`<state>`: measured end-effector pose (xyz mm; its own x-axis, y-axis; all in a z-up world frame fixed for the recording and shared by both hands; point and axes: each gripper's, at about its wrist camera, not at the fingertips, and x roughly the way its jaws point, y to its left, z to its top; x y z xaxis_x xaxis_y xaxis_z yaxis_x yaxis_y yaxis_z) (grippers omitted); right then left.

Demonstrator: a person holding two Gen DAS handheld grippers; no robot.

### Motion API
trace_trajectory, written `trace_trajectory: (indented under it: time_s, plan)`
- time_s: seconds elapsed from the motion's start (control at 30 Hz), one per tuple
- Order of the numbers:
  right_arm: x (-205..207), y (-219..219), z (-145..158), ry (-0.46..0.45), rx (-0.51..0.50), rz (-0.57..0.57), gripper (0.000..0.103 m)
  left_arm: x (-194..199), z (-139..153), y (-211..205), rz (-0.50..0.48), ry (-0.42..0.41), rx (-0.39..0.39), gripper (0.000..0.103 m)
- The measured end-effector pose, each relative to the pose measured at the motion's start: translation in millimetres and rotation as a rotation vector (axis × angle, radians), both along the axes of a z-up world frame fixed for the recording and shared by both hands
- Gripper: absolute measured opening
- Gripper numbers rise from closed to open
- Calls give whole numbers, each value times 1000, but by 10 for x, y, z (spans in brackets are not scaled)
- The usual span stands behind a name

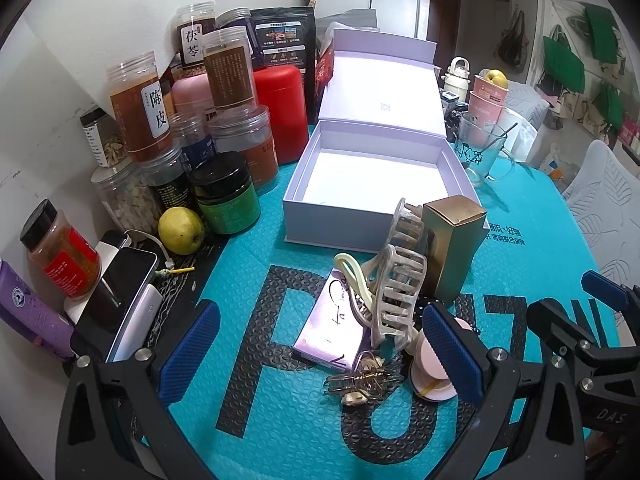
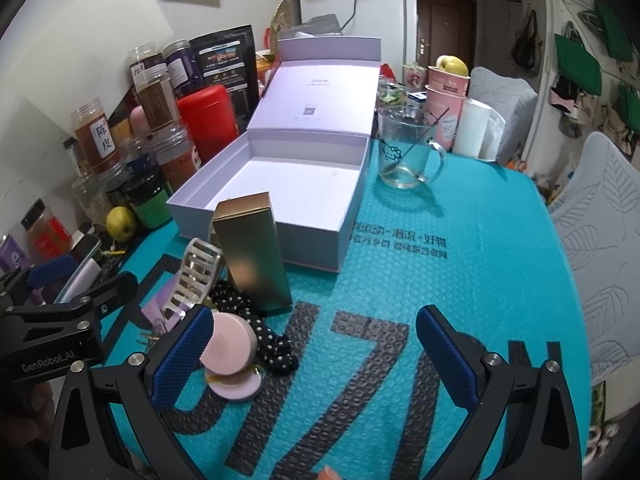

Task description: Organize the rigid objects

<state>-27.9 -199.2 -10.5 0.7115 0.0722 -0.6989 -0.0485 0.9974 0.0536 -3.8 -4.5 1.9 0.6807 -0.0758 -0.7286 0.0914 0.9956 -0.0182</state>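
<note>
Left wrist: left gripper (image 1: 320, 352) spread wide around hair claw (image 1: 394, 298) — right gripper (image 2: 314, 356) wide, empty.

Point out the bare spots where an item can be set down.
Free: the floor of the open lavender box, and the teal bubble mat between that box, the glass mug and the right gripper. Crowded: the pile around the upright gold carton and beige claw clip, and the jars along the wall.
</note>
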Motion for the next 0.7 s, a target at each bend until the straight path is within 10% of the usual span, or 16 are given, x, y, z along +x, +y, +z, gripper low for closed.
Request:
trace_trajectory:
  time_s: [0.7]
  plan:
    - [-72,-31,15,-28,38,49,103,-115,7,63,37,0,-16,103]
